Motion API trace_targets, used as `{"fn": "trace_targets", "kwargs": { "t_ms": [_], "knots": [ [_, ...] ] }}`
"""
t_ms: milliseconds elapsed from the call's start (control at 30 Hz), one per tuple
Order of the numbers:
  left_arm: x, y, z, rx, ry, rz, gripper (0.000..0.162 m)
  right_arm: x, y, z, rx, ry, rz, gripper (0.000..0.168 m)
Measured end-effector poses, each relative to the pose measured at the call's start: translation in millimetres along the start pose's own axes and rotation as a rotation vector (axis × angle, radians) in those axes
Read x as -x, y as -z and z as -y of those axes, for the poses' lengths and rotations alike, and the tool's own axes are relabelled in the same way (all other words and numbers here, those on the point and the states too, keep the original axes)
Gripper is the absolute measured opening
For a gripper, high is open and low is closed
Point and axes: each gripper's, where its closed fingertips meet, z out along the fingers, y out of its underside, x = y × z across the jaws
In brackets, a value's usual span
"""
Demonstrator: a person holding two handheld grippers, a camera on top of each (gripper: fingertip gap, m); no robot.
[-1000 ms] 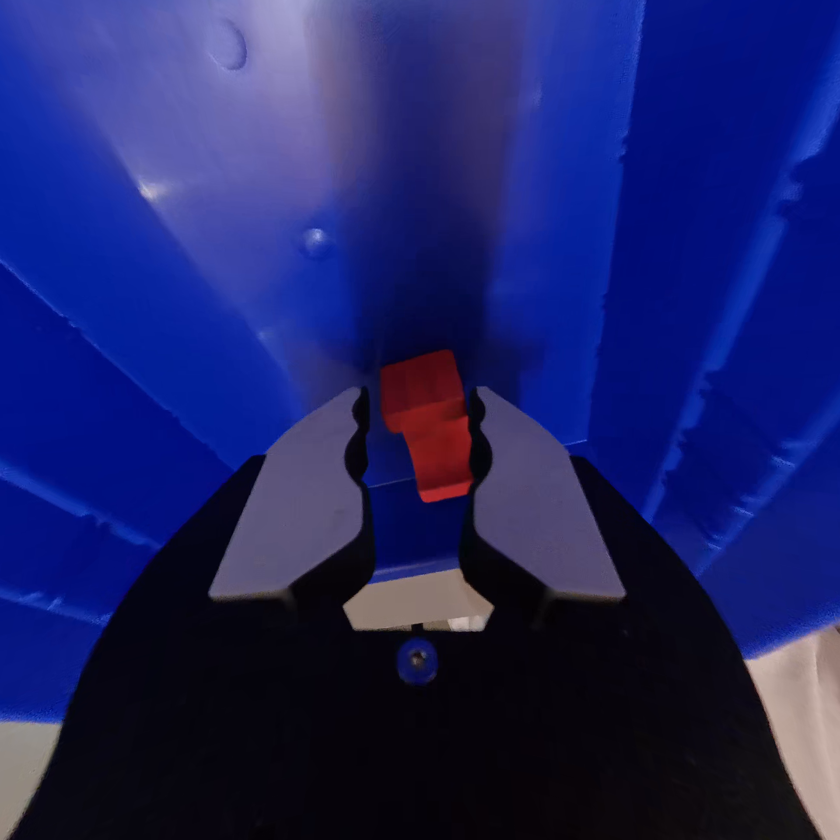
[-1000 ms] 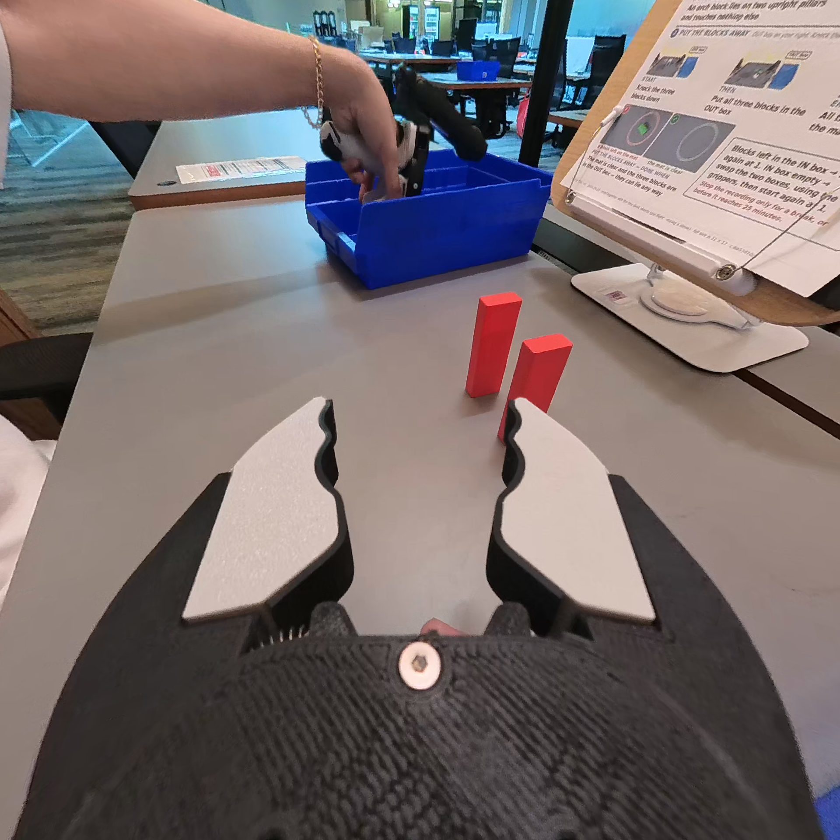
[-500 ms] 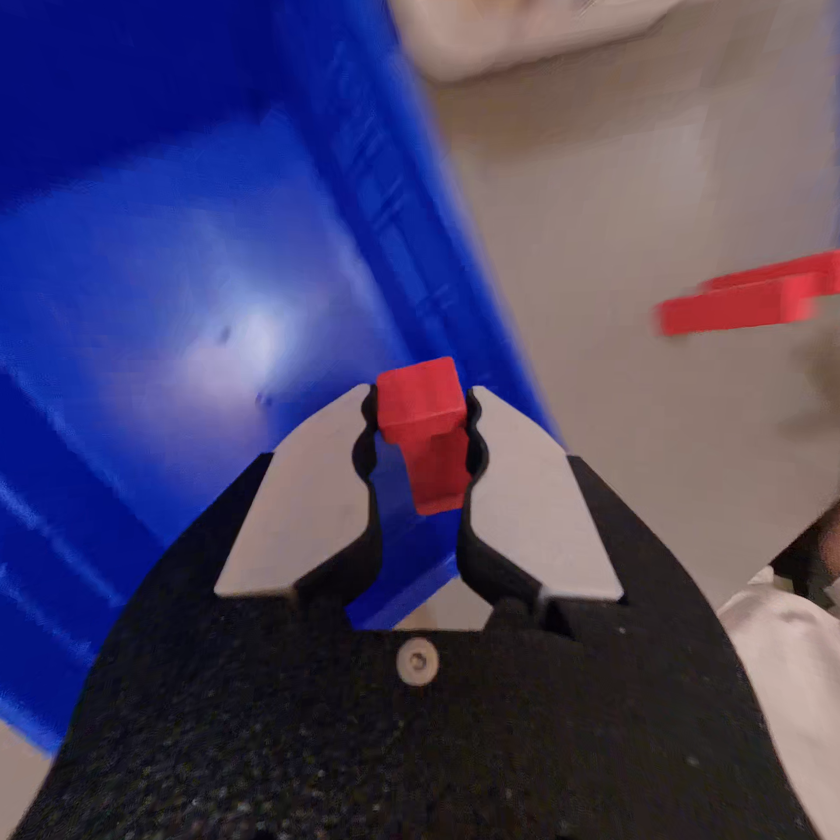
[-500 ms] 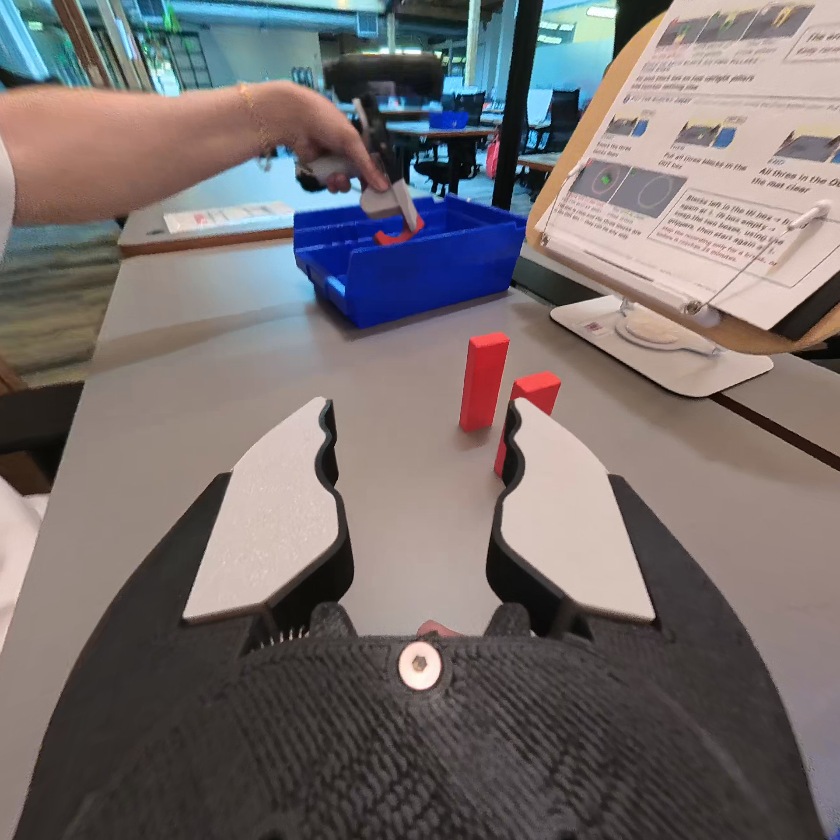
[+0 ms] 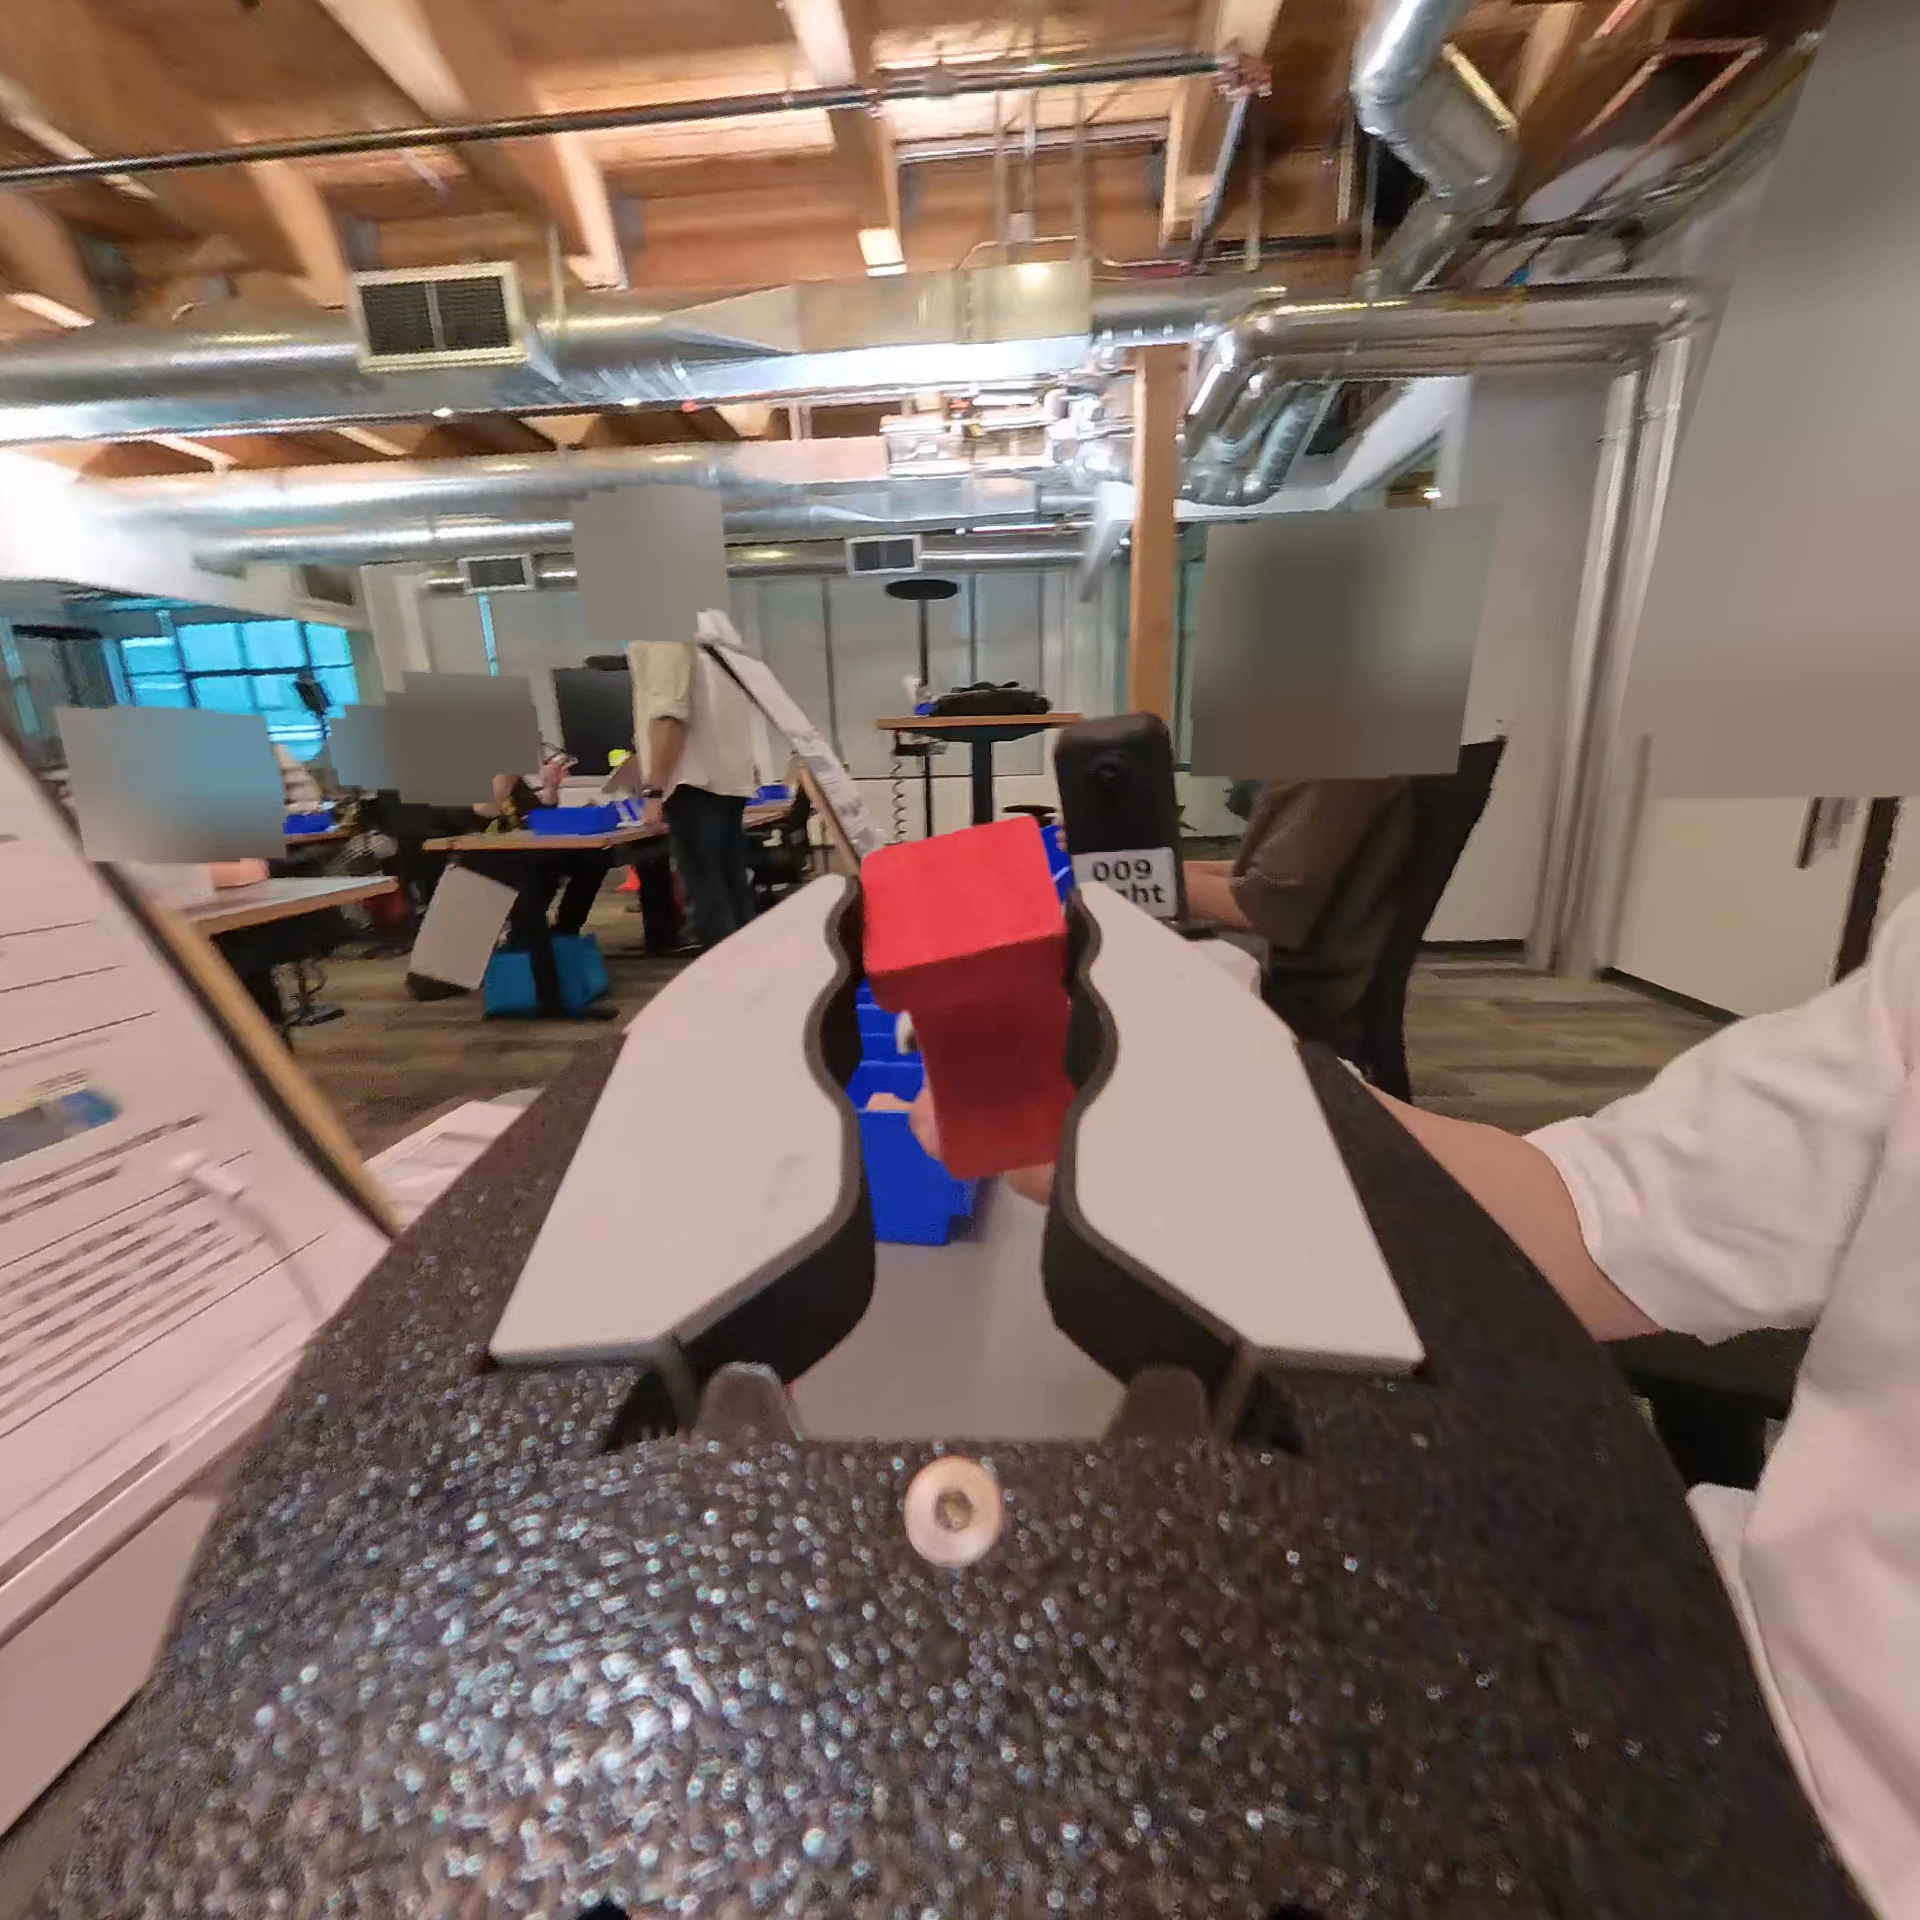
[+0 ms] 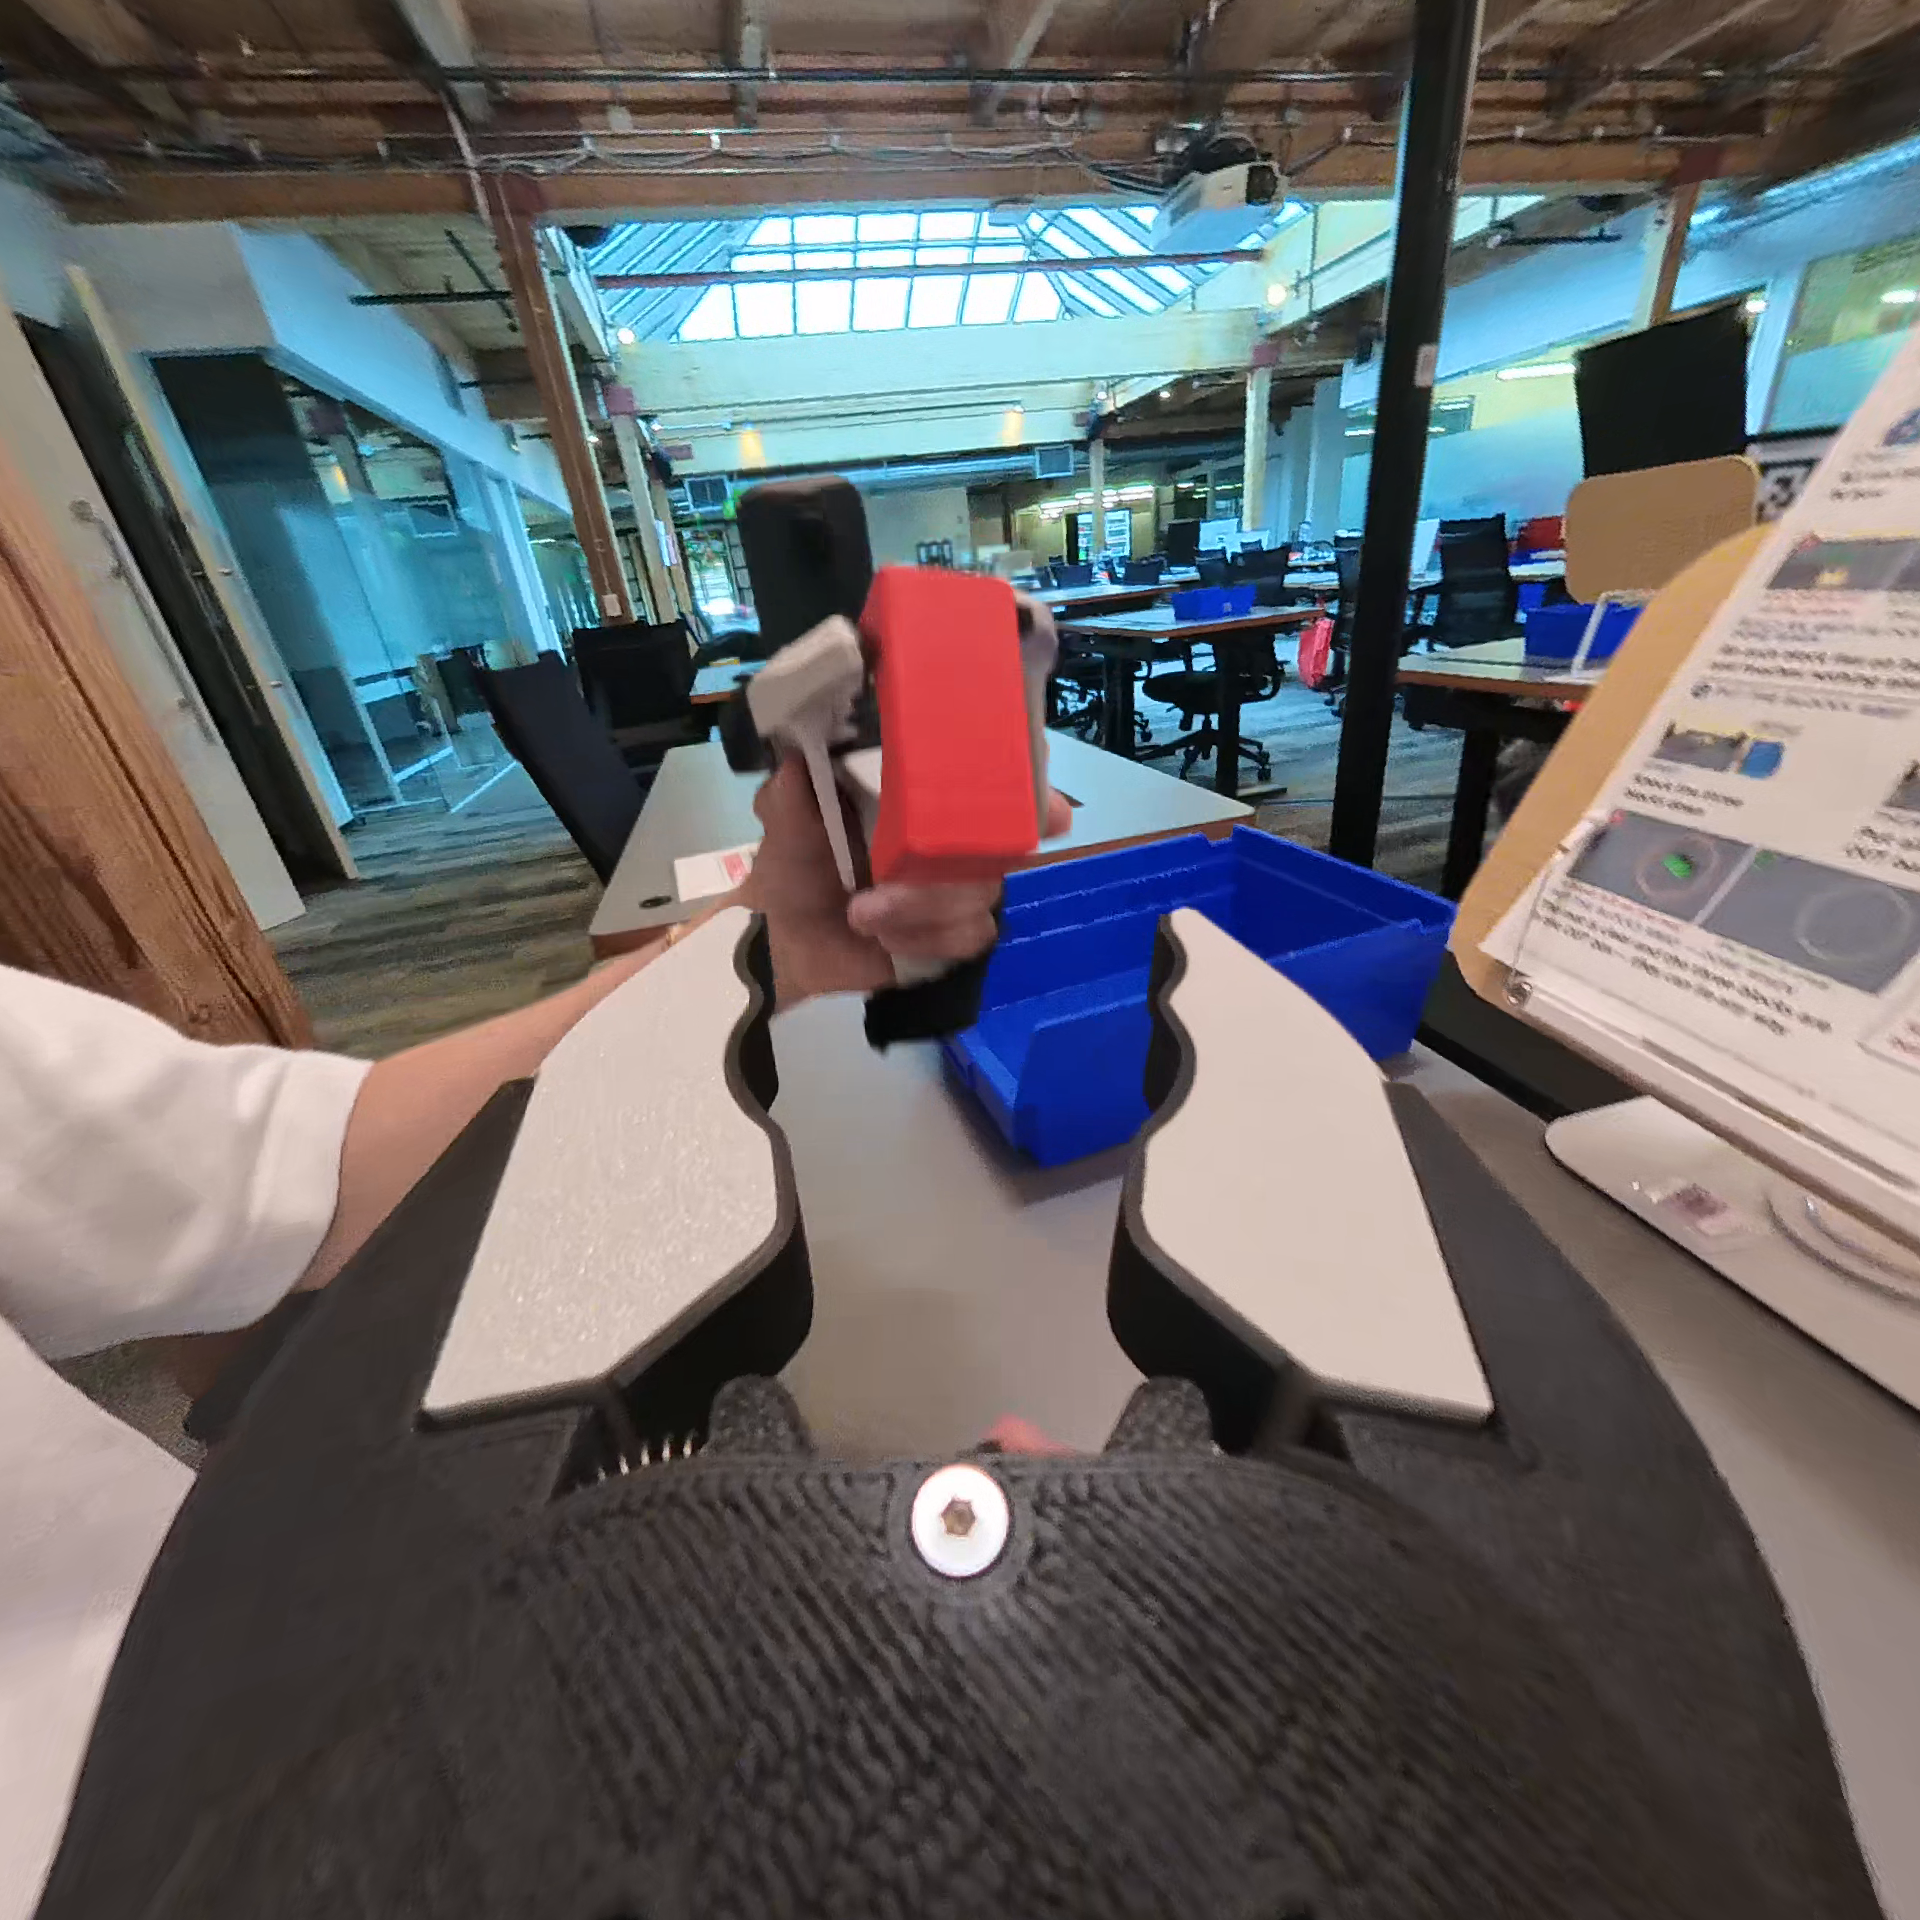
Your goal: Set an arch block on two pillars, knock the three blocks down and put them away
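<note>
Red arch block [image 5: 966, 997] is sitting clamped in your left gripper [image 5: 961, 987], now lifted clear above the blue bin [image 6: 1226, 997] it was inside; right of that bin, your right gripper [image 6: 961, 1049] is hovering, jaws wide and empty.

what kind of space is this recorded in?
Looks like an open-plan office or lab in a converted industrial building: exposed wooden beams and metal ducts overhead, rows of desks and office chairs, and glass-walled rooms. Other desks carry blue bins too.
</note>
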Motion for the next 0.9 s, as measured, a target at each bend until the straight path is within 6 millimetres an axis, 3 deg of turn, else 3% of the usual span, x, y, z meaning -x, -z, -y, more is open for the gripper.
{"fn": "trace_targets", "kwargs": {
  "t_ms": [100,233,600,800,900],
  "knots": [
    [-11.9,-17.6,-11.1,-0.035,-0.012,-0.051,0.036,7.5,-3.5,3.0,0.003,0.030,0.018,0.061],
    [-17.4,-28.0,-11.6,-0.101,0.012,-0.096,0.036,11.8,0.3,0.3,0.004,0.050,0.039,0.051],
    [-25.3,-35.3,-20.5,-0.140,0.020,-0.142,0.036,5.6,3.4,-0.1,0.001,0.078,0.016,0.035],
    [-25.4,-34.9,-43.2,0.034,-0.024,-0.115,0.037,-0.2,17.3,-11.8,0.132,0.174,-0.020,0.035],
    [-24.4,-35.0,-56.6,0.215,-0.126,-0.082,0.054,-5.0,31.2,-18.0,0.234,0.223,-0.052,0.035]
  ]
}}
